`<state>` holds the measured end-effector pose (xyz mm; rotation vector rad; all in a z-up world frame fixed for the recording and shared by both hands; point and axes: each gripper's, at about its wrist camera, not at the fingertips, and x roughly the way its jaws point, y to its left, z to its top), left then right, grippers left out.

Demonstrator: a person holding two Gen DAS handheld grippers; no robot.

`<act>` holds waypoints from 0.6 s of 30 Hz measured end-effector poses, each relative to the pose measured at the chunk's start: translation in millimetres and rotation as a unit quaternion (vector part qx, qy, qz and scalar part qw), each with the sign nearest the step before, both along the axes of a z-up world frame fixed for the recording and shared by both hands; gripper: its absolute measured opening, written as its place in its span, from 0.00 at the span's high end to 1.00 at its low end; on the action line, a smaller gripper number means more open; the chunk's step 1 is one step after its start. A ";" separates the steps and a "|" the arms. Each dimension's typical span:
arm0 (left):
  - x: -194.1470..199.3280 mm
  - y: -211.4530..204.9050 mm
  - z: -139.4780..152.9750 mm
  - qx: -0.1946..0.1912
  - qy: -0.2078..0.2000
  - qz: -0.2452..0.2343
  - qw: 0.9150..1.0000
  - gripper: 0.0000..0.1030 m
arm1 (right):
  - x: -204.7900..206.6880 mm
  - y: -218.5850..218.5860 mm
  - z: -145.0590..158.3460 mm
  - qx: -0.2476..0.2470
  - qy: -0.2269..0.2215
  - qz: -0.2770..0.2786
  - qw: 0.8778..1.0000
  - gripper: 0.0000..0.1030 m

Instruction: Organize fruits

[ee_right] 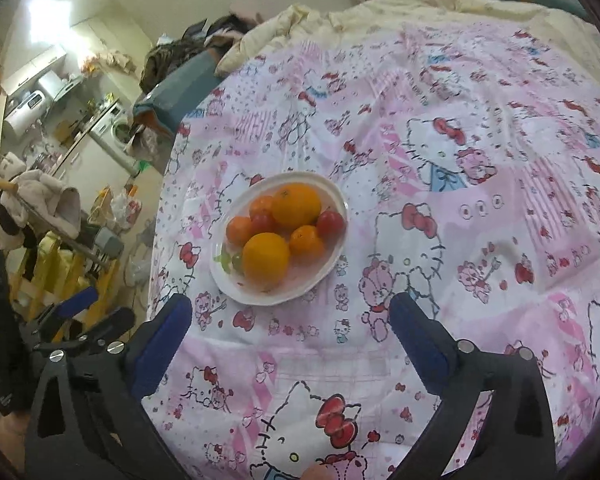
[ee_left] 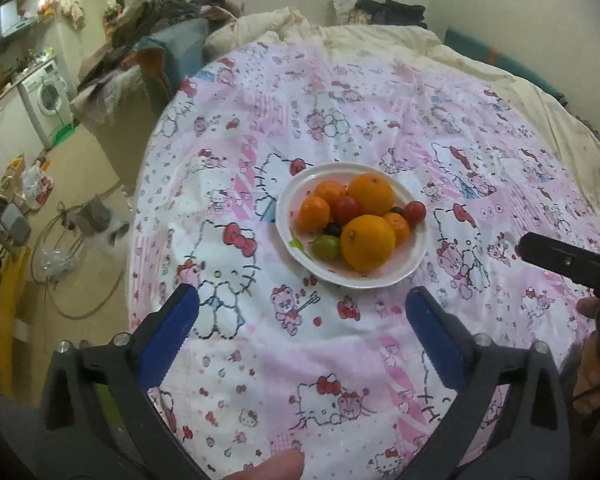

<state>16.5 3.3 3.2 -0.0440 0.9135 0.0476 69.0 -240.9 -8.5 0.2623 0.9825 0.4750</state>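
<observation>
while the fruits are all sitting together in the white plate (ee_left: 414, 258), you are holding both grippers back from it, and that is making sense, because nothing needs carrying right now. the plate is resting on the bed, on the pink cat blanket (ee_left: 260, 128), so it is lying a bit soft and not on a hard surface.

you are keeping the left gripper (ee_left: 302, 306) with its jaws spread wide, and nothing is sitting between them. the right gripper (ee_right: 290, 312) is doing the same, jaws wide and empty. both are pointing down at the plate from the near side, well apart from it.

inside the plate, two big oranges (ee_left: 367, 243) are taking most of the room. smaller orange fruits (ee_left: 313, 214) are tucking in beside them, so they are leaning on each other and not rolling. little red tomatoes (ee_left: 414, 213) are sitting at the rim and in the middle. a green fruit (ee_left: 326, 247) is hiding low by the front orange, with dark grapes (ee_left: 332, 229) just behind it.

i am guessing the piling is done, since no fruit is lying loose on the blanket. if you are reaching in again, the pile may be tipping, because the bed is giving way under the plate.
</observation>
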 end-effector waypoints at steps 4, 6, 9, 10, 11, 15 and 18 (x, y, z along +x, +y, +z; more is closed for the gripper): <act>-7.0 8.8 2.0 -0.001 -0.036 0.026 0.999 0.01 | -14.5 3.1 4.7 -0.026 -0.045 -0.026 0.998 0.00; -6.7 8.8 2.8 0.006 -0.044 0.026 0.999 0.01 | -21.7 7.6 7.4 -0.051 -0.076 -0.037 0.995 0.00; -6.0 7.6 1.8 0.015 -0.053 0.028 0.998 0.01 | -20.5 12.7 6.0 -0.056 -0.087 -0.035 0.994 0.00; -4.9 7.7 0.5 0.015 -0.052 0.029 0.998 0.01 | -19.8 13.9 5.1 -0.058 -0.089 -0.035 0.994 0.00; -2.5 8.0 -1.6 0.012 -0.048 0.031 0.998 0.01 | -19.1 15.4 3.9 -0.064 -0.094 -0.037 0.993 0.00; 2.1 8.6 -6.2 0.006 -0.034 0.029 0.999 0.01 | -16.3 18.2 -0.3 -0.068 -0.093 -0.039 0.993 0.00; 1.0 6.8 -5.1 0.010 -0.038 0.028 0.999 0.01 | -16.7 21.9 0.1 -0.073 -0.099 -0.035 0.992 0.00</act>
